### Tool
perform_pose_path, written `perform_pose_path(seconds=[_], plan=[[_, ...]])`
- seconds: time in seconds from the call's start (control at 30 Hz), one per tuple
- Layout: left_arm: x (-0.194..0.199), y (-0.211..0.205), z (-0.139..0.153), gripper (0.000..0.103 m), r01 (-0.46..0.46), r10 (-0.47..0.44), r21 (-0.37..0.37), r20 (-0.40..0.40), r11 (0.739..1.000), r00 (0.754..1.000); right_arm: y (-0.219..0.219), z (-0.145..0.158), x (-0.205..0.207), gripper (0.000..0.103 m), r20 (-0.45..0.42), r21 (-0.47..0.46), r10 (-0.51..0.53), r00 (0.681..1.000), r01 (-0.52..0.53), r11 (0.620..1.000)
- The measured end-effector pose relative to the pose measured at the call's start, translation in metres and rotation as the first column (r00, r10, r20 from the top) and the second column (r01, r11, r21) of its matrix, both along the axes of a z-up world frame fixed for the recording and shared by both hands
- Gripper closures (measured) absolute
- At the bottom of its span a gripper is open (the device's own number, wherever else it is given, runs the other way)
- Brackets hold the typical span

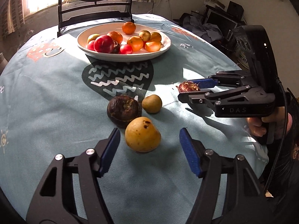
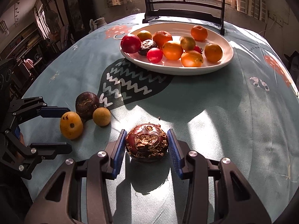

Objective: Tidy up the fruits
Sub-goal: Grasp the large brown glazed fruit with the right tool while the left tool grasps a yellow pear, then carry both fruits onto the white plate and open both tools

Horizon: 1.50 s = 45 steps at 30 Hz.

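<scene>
The right claw (image 2: 146, 146) is pinching a brown husked fruit (image 2: 146, 142) on the bench (image 2: 224, 121), well short of the plate (image 2: 214, 69). The left claw (image 1: 148, 147) is standing spread around a yellow pear (image 1: 142, 134). Next: lifting toward the plate.
</scene>
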<state>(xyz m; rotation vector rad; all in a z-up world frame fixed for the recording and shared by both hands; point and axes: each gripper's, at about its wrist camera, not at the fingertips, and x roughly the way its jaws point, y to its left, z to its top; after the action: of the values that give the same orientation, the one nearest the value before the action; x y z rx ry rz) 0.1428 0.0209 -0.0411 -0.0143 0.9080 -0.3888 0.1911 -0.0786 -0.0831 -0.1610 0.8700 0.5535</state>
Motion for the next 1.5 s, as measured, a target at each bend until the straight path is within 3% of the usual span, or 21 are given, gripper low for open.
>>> perform_pose_path(seconds=[0.07,0.13,0.5,0.67,0.8,1.03,1.13,1.23,1.33,1.5], plan=[[0.004,0.0,-0.003,0.052,-0.005,0.005,0.004,-0.025,1.0,1.0,0.0,0.0,0.0,0.058,0.0,0.0,-0.001,1.0,0.001,1.0],[0.007,-0.001,-0.006,0.058,-0.015,0.015,0.016,-0.04,1.0,0.999,0.0,0.0,0.0,0.058,0.0,0.0,-0.002,1.0,0.002,1.0],[0.005,0.002,-0.005,0.064,-0.029,0.03,0.011,-0.031,1.0,0.999,-0.001,0.001,-0.001,0.058,-0.004,0.018,0.009,1.0,-0.009,1.0],[-0.003,0.005,0.013,0.064,-0.005,0.005,-0.002,0.018,1.0,1.0,-0.004,0.007,-0.003,0.058,-0.034,0.14,0.072,0.997,-0.067,0.988],[0.009,0.013,0.039,0.064,0.012,-0.009,-0.036,0.067,0.999,0.998,-0.009,0.026,0.005,0.058,-0.043,0.304,0.117,0.992,-0.099,0.947],[0.069,0.021,0.071,0.064,-0.039,0.046,-0.056,0.142,0.998,0.989,-0.028,0.064,0.048,0.058,0.048,0.418,-0.056,0.997,0.03,0.908],[0.107,0.016,0.074,0.064,-0.077,0.077,-0.008,0.161,0.997,0.984,-0.032,0.07,0.072,0.058,0.106,0.389,-0.194,0.975,0.139,0.911],[0.151,0.016,0.073,0.064,-0.112,0.112,-0.006,0.142,0.994,0.984,-0.035,0.071,0.099,0.059,0.153,0.36,-0.292,0.944,0.222,0.906],[0.195,0.012,0.067,0.064,-0.149,0.144,0.027,0.126,0.988,0.981,-0.04,0.066,0.13,0.059,0.137,0.352,-0.329,0.934,0.265,0.898],[0.257,0.006,0.047,0.064,-0.186,0.181,0.109,0.053,0.976,0.982,-0.025,0.051,0.173,0.059,0.119,0.244,-0.321,0.94,0.286,0.927]])
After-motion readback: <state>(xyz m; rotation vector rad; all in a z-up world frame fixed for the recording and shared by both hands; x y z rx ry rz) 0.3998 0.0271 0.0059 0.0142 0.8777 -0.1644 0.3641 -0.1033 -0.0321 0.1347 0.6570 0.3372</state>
